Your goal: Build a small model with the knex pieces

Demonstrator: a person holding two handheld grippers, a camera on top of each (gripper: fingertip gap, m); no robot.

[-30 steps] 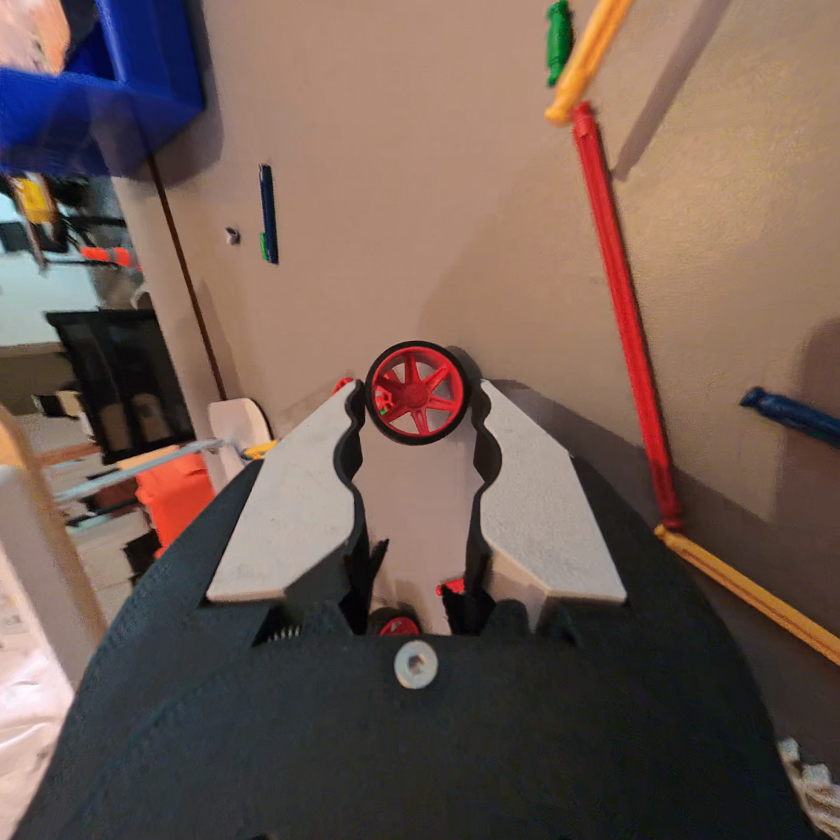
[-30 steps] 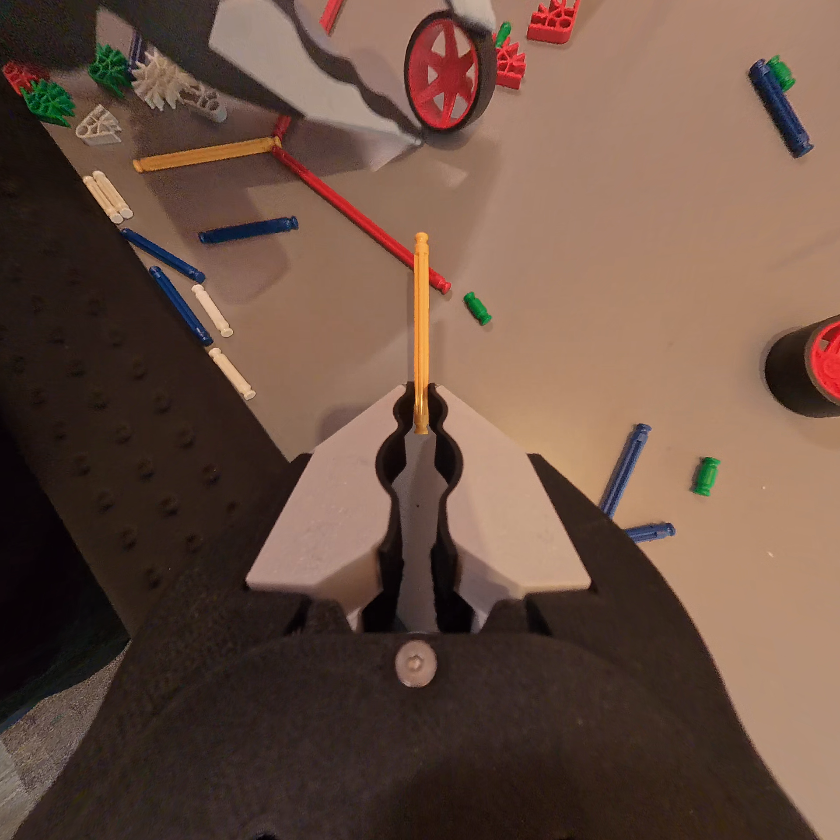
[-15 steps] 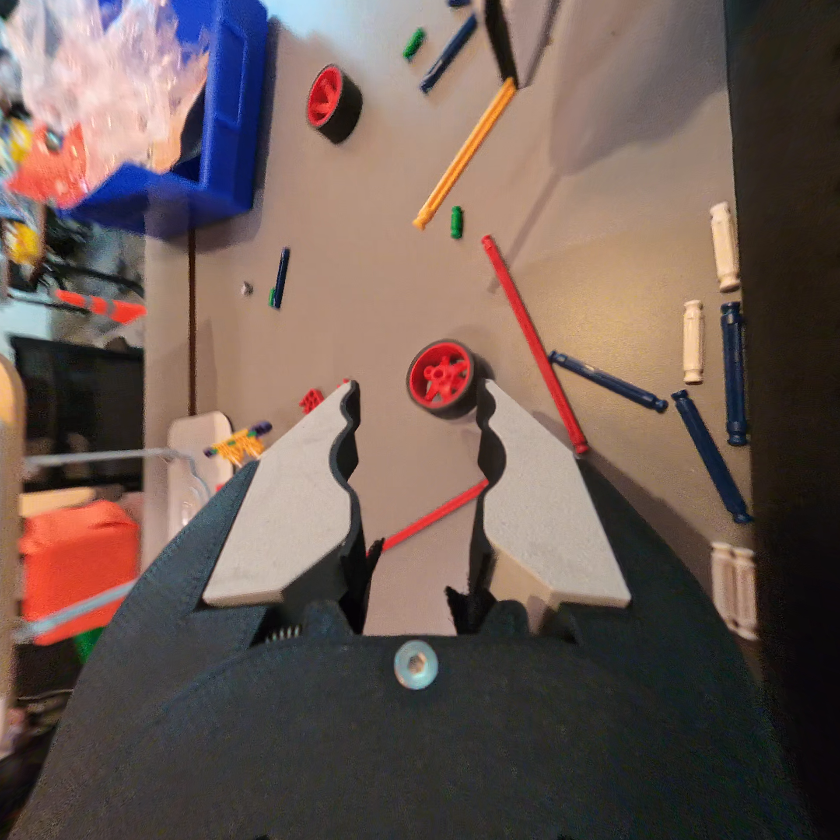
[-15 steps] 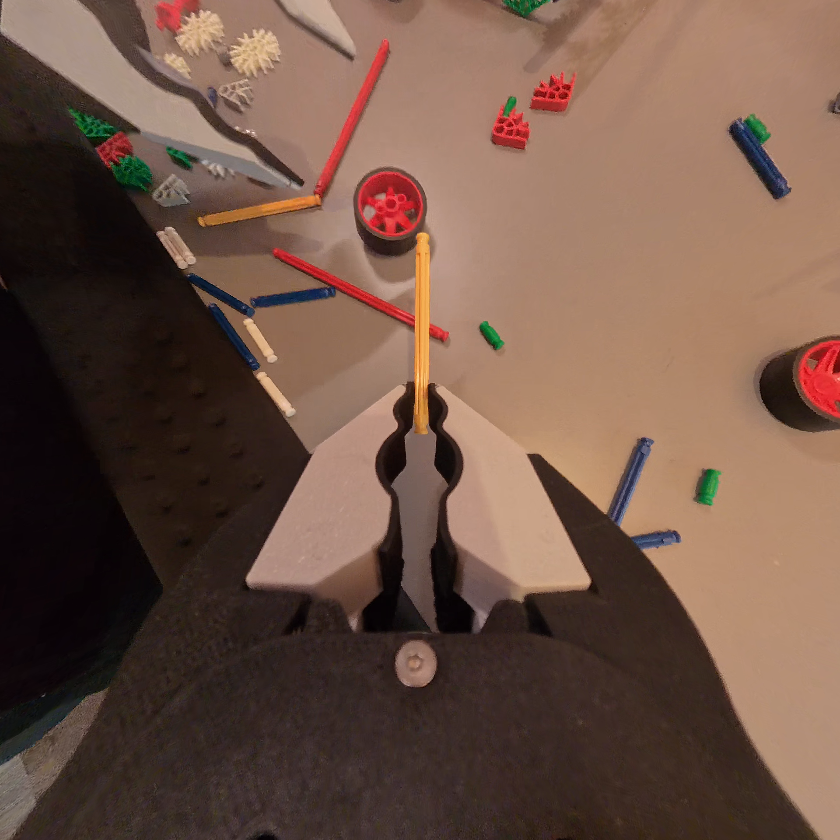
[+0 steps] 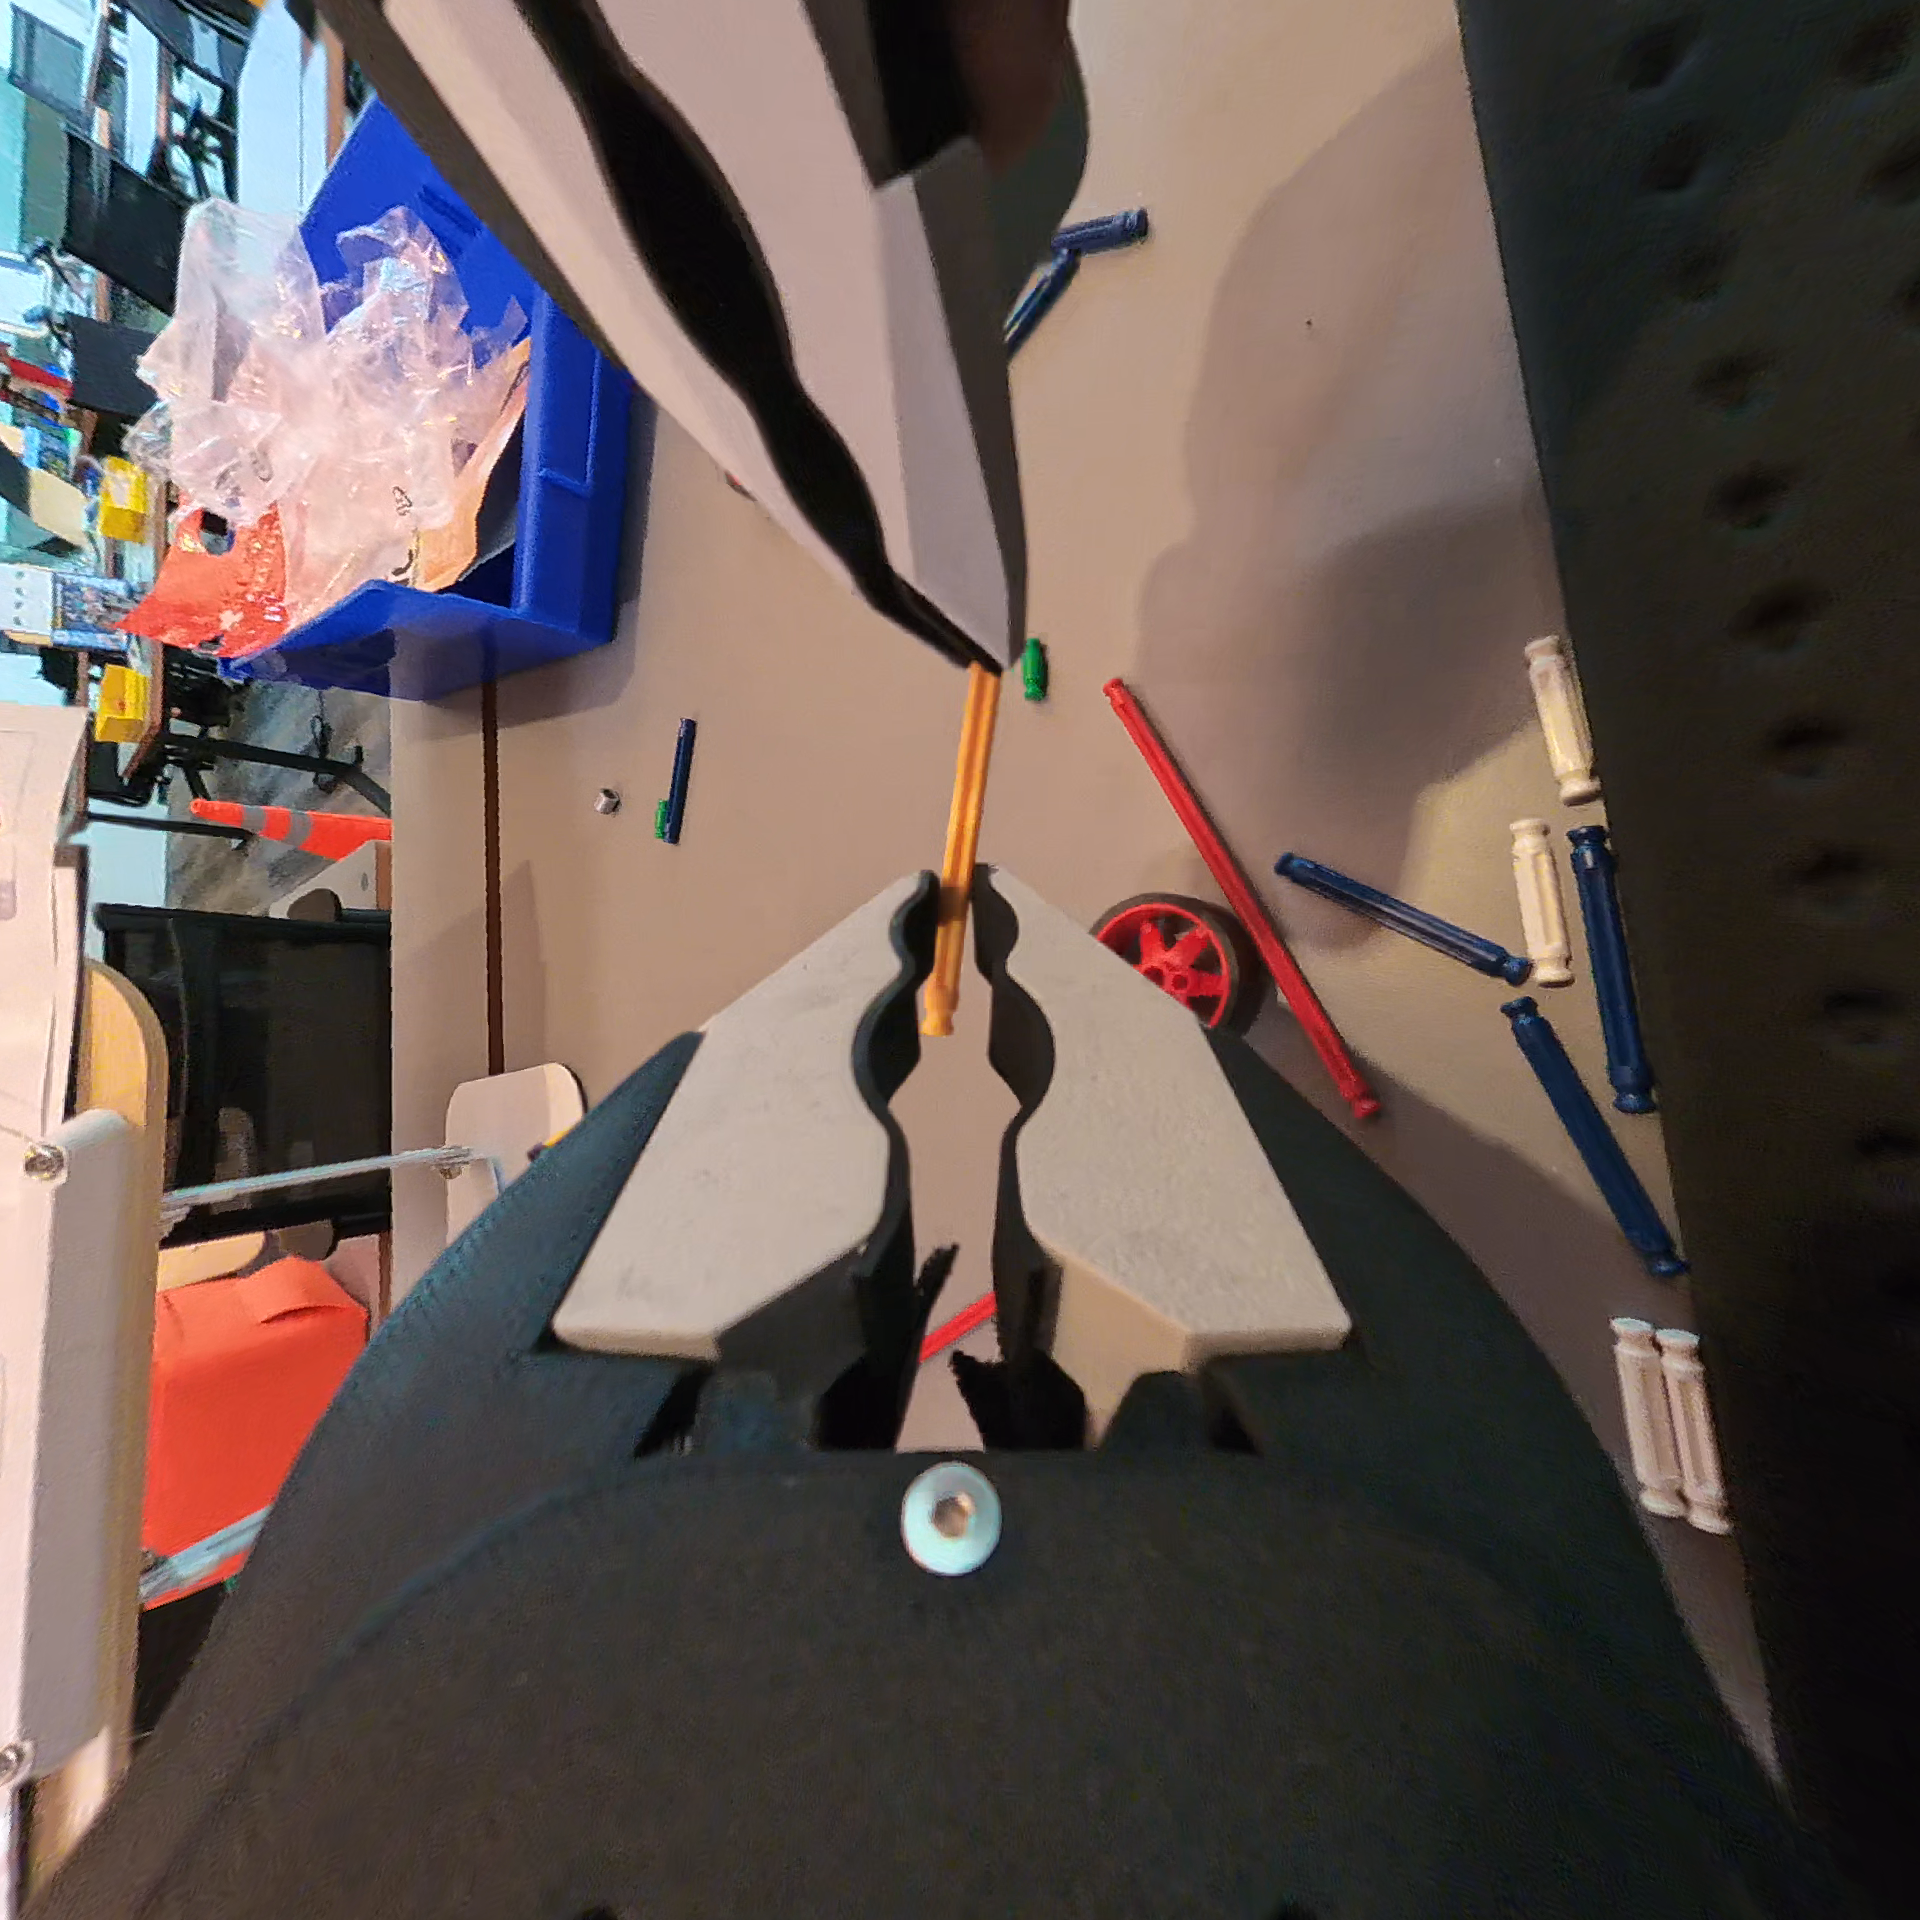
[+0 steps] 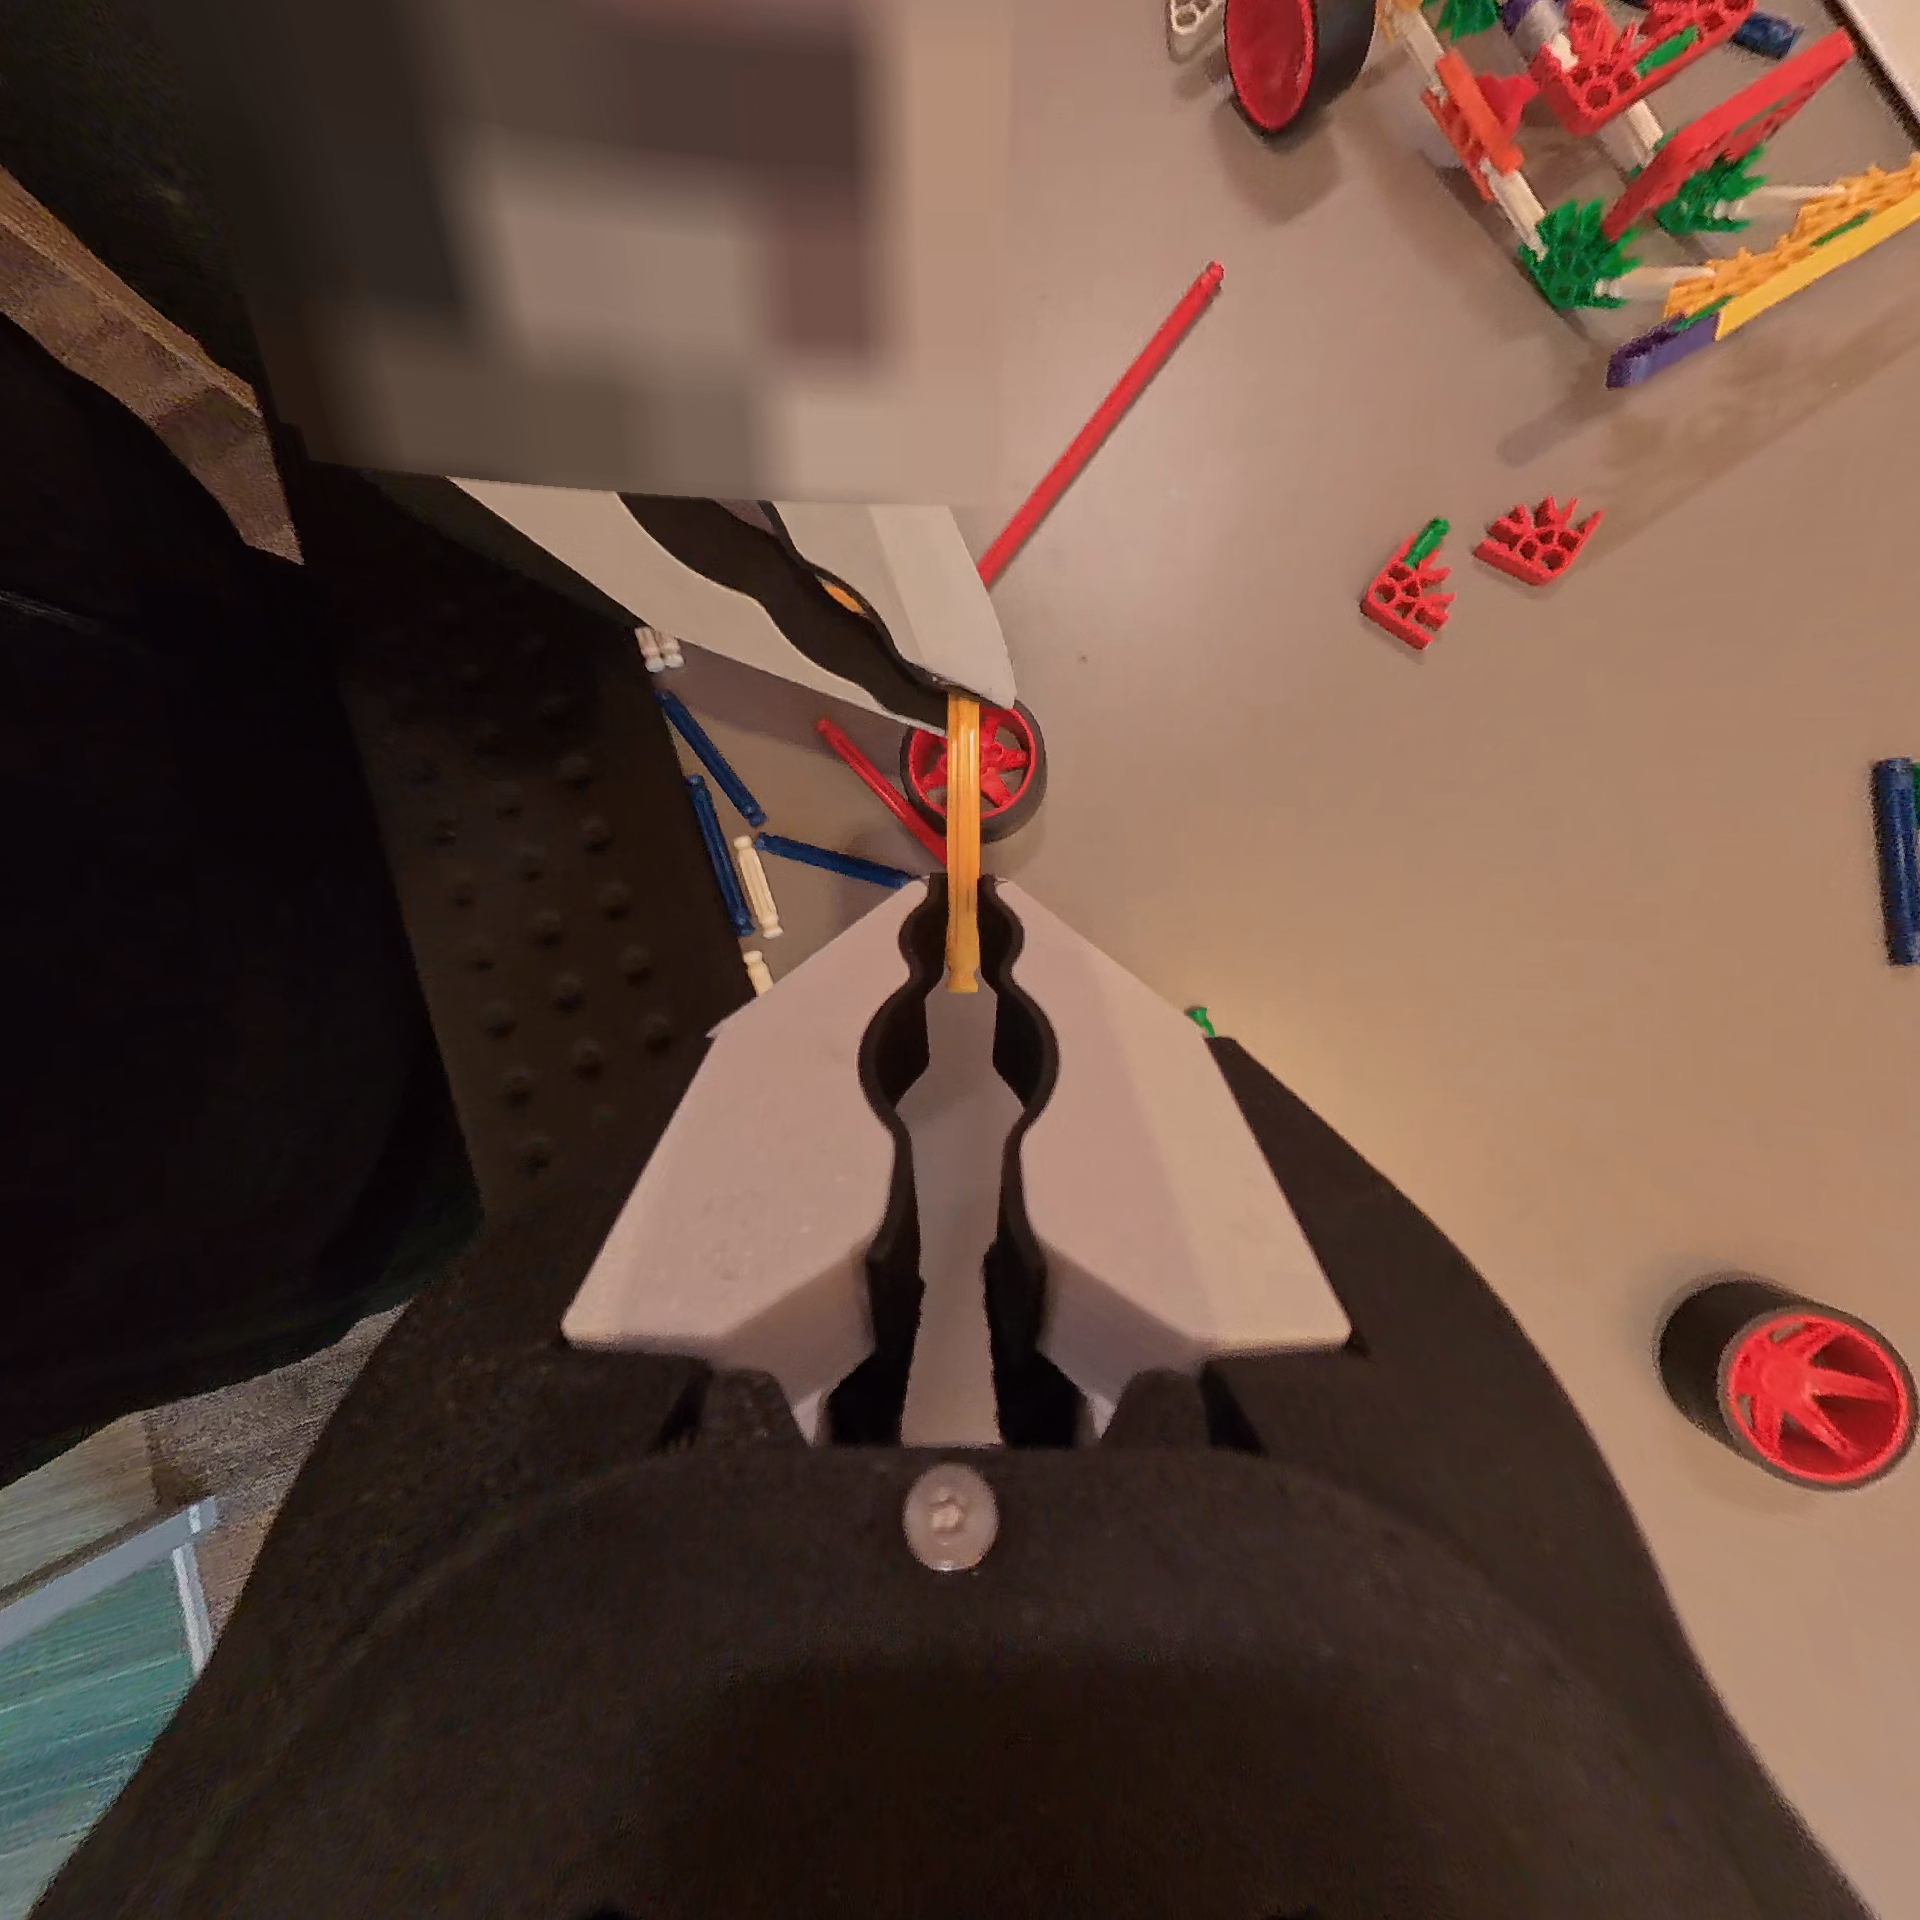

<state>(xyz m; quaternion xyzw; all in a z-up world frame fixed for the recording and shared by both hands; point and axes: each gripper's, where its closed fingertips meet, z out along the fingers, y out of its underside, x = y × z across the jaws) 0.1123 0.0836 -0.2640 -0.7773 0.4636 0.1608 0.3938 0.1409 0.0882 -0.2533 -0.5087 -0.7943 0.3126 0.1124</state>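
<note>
Black textured tool (image 5: 961, 894) bodies, grey wavy-edged fingers (image 6: 790, 1132), silver screws (image 5: 951, 1519)

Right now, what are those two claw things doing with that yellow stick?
Both grippers are pinching the same orange-yellow rod, one at each end, above a tan table. The left gripper grips one end and the right gripper grips the other, so the rod spans between them. Below lies a red wheel with a black tyre, with red, blue and white rods scattered around. A half-built colourful toy frame sits farther off.
</note>
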